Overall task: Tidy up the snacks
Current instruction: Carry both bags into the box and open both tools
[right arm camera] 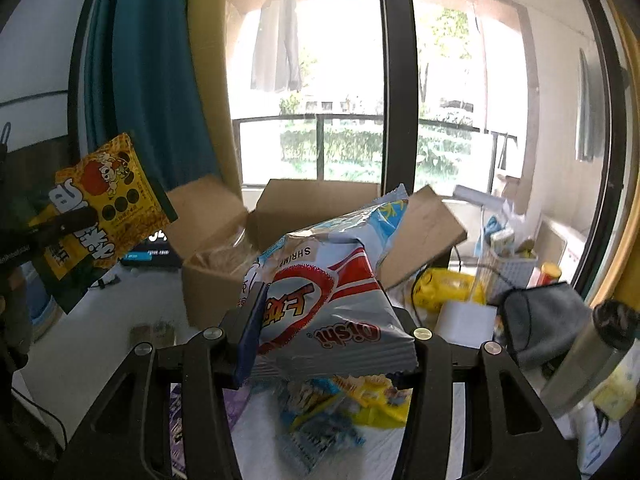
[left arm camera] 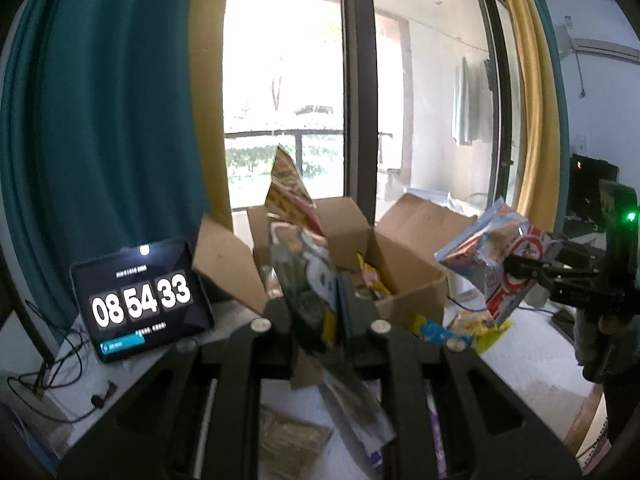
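The left gripper [left arm camera: 320, 312] has its jaws clamped on a yellow snack packet [right arm camera: 100, 208], held edge-on and raised above the counter [left arm camera: 532, 364], with the tablet clock [left arm camera: 142, 298] to the left of the jaws. Ahead of both jaws stands the open cardboard box [left arm camera: 416, 284] with packets inside. The right gripper [right arm camera: 332, 336] has its jaws closed on an Oishi shrimp chip bag [right arm camera: 332, 292], with loose snack packets [right arm camera: 344, 408] on the counter beneath them.
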The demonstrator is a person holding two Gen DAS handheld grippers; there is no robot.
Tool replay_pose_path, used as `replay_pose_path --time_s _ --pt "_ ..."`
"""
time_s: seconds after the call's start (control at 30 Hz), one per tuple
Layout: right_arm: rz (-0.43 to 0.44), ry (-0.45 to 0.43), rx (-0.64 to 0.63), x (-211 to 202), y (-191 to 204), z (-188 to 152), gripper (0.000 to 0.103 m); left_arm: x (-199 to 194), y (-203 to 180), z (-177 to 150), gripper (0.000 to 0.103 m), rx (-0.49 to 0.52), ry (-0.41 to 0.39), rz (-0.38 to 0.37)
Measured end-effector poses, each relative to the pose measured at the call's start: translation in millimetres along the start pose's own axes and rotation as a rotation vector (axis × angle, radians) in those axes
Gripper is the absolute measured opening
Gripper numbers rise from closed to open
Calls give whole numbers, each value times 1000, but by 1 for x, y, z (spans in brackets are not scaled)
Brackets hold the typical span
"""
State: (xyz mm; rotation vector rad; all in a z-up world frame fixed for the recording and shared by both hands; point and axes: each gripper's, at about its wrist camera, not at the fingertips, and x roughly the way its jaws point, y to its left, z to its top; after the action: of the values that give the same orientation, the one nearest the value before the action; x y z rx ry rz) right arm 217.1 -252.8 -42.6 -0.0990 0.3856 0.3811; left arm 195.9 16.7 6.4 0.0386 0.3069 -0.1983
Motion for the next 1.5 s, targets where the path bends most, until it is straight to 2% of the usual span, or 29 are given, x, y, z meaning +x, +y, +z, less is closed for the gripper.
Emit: replay_pose_path --time_s 0.37,0.7,0.83,1.03,1.37,1.47,1.5 --pt "-14 -56 -13 11 -7 33 52 30 -2 24 17 -4 -31 -21" --pt "-33 -45 22 43 -15 55 52 73 -10 31 17 -64 -19 -38" --pt "-43 -45 19 59 -17 62 52 96 -8 36 17 -55 -23 -15" --pt "-66 -24 4 93 -21 71 52 136 -1 37 18 -54 13 2" --pt "-93 76 57 159 -39 67 52 219 1 21 20 -29 177 53" --pt "-96 106 72 176 -42 69 52 239 -2 19 26 -8 235 58" --pt "-99 115 73 181 -43 69 52 242 -4 19 36 -2 243 59"
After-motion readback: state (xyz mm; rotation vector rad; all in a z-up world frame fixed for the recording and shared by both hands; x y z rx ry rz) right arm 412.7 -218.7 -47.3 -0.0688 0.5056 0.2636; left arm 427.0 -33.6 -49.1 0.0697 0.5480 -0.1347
